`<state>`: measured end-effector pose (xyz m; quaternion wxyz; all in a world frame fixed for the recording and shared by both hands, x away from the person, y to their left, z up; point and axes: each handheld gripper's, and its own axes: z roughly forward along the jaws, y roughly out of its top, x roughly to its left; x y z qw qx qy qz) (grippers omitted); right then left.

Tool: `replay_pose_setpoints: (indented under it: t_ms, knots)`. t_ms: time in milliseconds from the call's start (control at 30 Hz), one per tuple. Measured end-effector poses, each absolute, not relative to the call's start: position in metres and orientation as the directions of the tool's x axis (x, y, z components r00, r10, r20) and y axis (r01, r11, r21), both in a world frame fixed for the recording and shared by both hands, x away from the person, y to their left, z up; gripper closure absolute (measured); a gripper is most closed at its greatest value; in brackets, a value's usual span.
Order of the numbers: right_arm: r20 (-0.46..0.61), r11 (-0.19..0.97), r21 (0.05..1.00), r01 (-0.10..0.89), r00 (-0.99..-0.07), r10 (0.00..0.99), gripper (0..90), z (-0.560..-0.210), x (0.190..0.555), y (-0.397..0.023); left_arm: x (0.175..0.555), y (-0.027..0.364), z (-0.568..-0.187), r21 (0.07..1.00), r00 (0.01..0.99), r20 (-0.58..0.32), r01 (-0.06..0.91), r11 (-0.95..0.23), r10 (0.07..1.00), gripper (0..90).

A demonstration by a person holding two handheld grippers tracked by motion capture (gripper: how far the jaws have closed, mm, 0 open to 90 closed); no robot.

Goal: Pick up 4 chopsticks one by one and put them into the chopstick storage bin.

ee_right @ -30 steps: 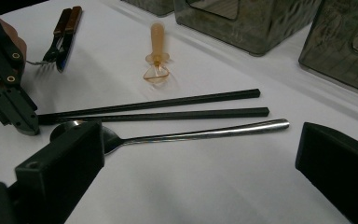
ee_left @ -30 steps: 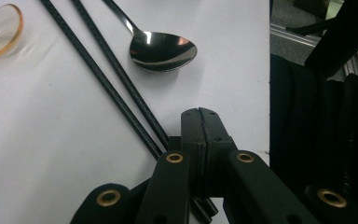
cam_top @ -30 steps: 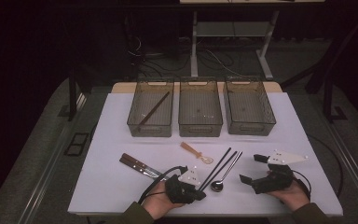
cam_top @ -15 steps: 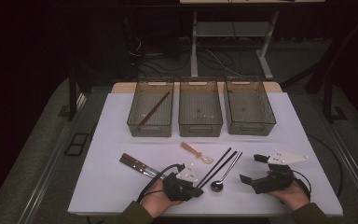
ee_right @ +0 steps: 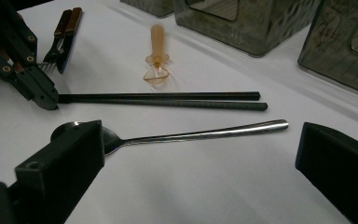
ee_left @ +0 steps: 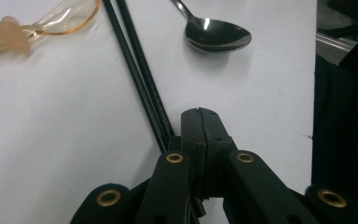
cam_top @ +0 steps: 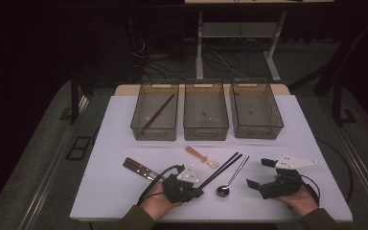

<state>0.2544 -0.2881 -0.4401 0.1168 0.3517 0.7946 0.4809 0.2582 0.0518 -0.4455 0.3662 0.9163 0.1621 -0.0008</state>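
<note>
Near the table's front edge, I had my left gripper (ee_left: 200,114) pinched tight on the pair of slim black chopsticks (ee_left: 137,74) to lift them; my right gripper (ee_right: 200,172) waited wide apart over the steel spoon (ee_right: 191,133).

You see: chopsticks (cam_top: 222,169) black | spoon (cam_top: 231,178) silver | small scoop (cam_top: 201,156) amber, clear bowl | bench (cam_top: 306,143) white | bins (cam_top: 206,110) smoky grey
</note>
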Motion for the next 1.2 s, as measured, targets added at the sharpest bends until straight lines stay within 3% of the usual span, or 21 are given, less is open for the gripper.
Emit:
replay_pose_setpoints:
  t_ms: [833,1200]
  knots:
    - [0.153,0.288,0.848,0.445,-0.726,0.670,1.2,-0.440,0.254,-0.288,0.267,0.069,-0.442,0.643,0.921,-0.119,0.356,-0.678,0.370,89.1]
    - [0.152,0.292,0.845,0.447,-0.726,0.670,1.2,-0.441,0.255,-0.288,0.271,0.060,-0.433,0.693,0.922,-0.124,0.344,-0.633,0.366,79.3]
